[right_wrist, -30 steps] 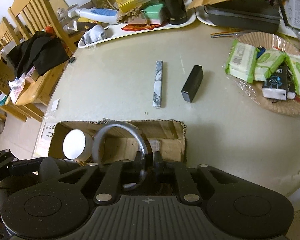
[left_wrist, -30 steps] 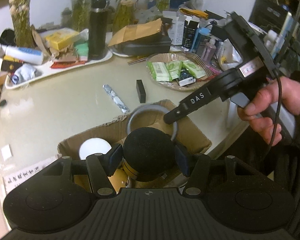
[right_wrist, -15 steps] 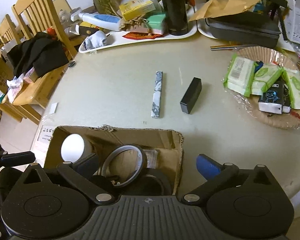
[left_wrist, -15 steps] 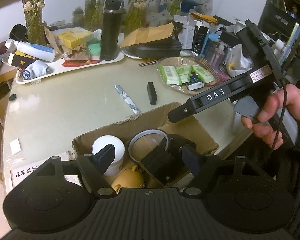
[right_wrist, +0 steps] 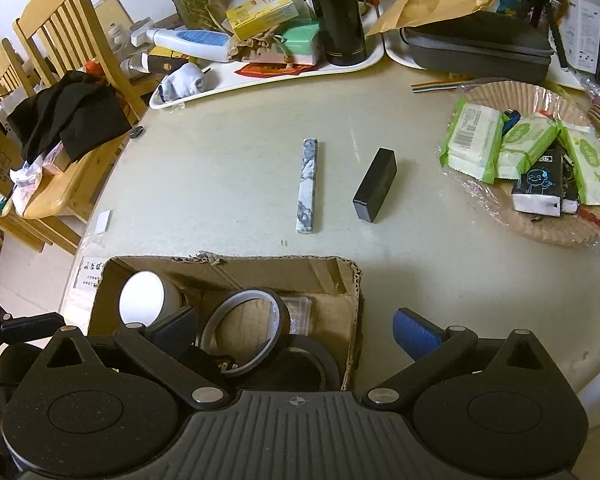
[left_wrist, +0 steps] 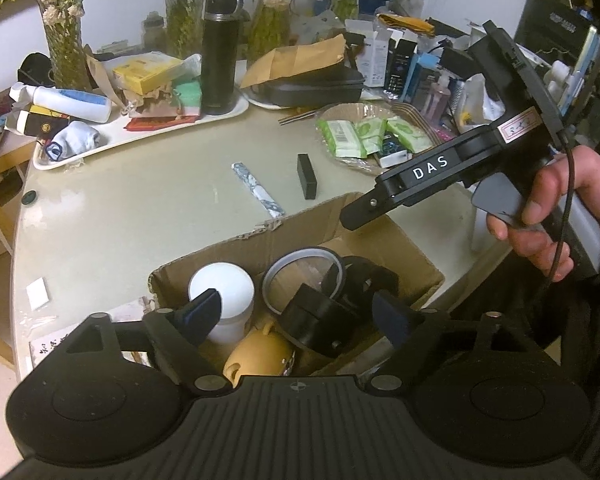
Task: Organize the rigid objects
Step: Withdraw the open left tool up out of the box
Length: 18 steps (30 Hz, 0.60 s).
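Observation:
A cardboard box (left_wrist: 308,224) at the table's near edge holds a white jar (left_wrist: 222,288), a grey tape ring (left_wrist: 300,253), a black round object (left_wrist: 320,320) and a yellow piece (left_wrist: 260,354). My left gripper (left_wrist: 298,314) hovers over the box with its jaws opening. The black round object lies below them, untouched by the pads. My right gripper (right_wrist: 296,326) stands wide open over the box (right_wrist: 228,264), with the tape ring (right_wrist: 280,316) loose beneath it. Beyond the box lie a marbled bar (right_wrist: 308,186) and a black block (right_wrist: 375,185).
A white tray (right_wrist: 260,80) with a black flask (left_wrist: 219,56) and clutter fills the back. A wicker basket (right_wrist: 540,232) of green packs sits at the right. A wooden chair with black cloth (right_wrist: 68,120) stands left. A hand (left_wrist: 556,216) grips the right tool.
The left gripper let go of the black round object, which now rests in the box. The right gripper released the tape ring into the box and sprang wide apart.

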Available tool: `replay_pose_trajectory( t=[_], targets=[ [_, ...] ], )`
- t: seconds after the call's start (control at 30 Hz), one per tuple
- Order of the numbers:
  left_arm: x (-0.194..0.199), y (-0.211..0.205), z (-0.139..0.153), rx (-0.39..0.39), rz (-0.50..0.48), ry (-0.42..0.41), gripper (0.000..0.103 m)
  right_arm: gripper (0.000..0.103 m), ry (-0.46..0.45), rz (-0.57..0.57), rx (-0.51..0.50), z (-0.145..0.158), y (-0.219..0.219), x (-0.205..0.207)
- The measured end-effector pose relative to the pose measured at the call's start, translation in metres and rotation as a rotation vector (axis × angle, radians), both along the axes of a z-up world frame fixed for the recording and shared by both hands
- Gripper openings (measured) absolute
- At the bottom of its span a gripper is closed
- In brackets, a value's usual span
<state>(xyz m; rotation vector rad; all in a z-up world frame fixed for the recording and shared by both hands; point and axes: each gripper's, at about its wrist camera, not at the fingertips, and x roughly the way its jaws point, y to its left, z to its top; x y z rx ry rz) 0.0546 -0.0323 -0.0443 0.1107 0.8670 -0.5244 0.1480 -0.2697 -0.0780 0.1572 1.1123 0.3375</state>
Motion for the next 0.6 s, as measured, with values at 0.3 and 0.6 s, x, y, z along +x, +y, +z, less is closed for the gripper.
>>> replay_pose_trajectory(
  t=[0.3,0.6],
  targets=[
    [0.0024,-0.0005,0.0003,0.041,0.02,-0.006,0.089,0.103,-0.002,-0.002,-0.001,-0.0004,0.0001,0.0005],
    [0.0059,-0.0013,0.0004,0.055,0.023,-0.005,0.09,0.103,-0.016,-0.002,-0.01,0.0008,-0.0001,0.0001]
  ],
)
